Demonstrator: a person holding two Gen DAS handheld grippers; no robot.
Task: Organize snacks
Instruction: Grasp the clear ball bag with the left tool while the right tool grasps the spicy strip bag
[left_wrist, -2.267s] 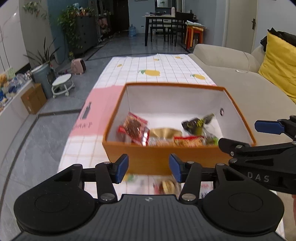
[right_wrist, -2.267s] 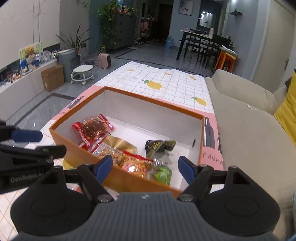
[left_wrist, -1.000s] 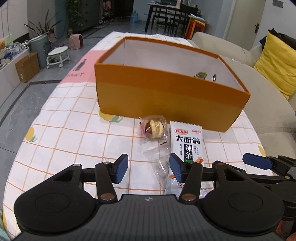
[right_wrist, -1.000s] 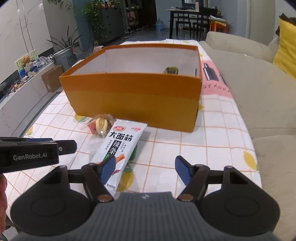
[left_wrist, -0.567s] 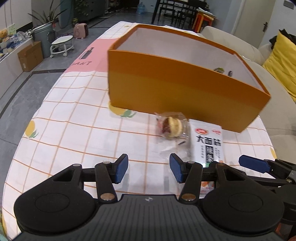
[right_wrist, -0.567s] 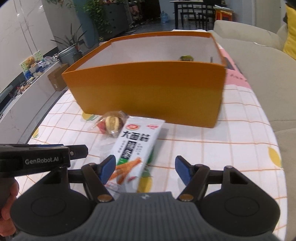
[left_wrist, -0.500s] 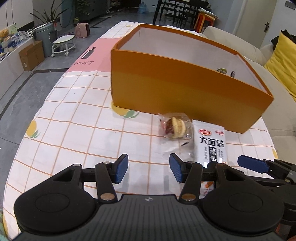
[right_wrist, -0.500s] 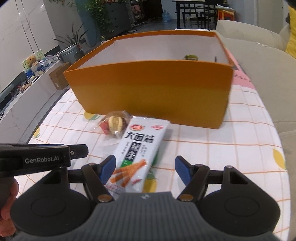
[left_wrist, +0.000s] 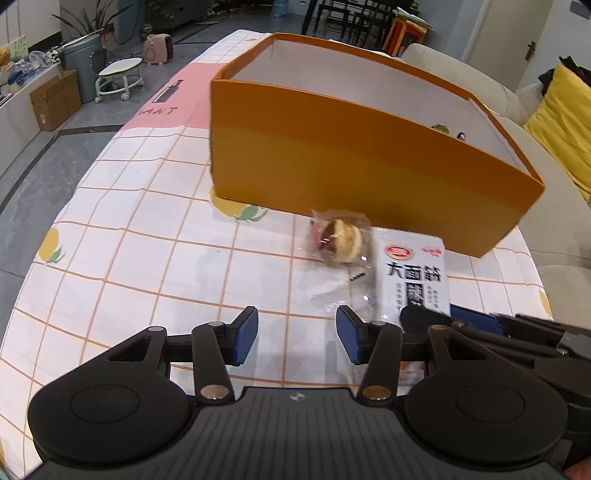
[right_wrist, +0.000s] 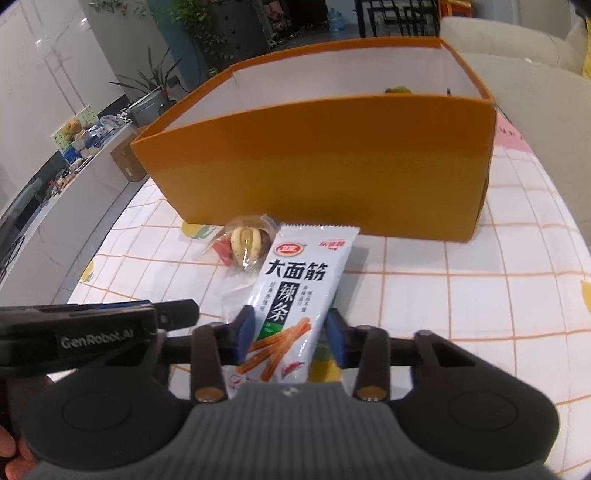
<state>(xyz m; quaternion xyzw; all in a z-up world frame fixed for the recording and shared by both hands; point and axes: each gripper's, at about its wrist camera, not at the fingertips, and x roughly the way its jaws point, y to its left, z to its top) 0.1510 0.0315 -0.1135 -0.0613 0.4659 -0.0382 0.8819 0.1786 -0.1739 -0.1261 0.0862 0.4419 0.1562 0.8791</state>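
An orange box with white inner walls stands on the checked tablecloth; a green snack tip shows inside. In front of it lie a clear-wrapped round pastry and a white snack packet with black Chinese print. My right gripper has its blue pads on both sides of the packet's lower end, closing on it. My left gripper is open and empty, low over the cloth just left of the packet. The right gripper's finger shows in the left wrist view.
A beige sofa with a yellow cushion runs along the table's right side. The cloth's pink band lies left of the box. Floor, a plant pot, a stool and a cardboard carton lie off the table's left edge.
Both grippers dropped from above the box to the cloth in front of it. The right gripper's jaws narrowed around the white packet's end. The left gripper stayed open.
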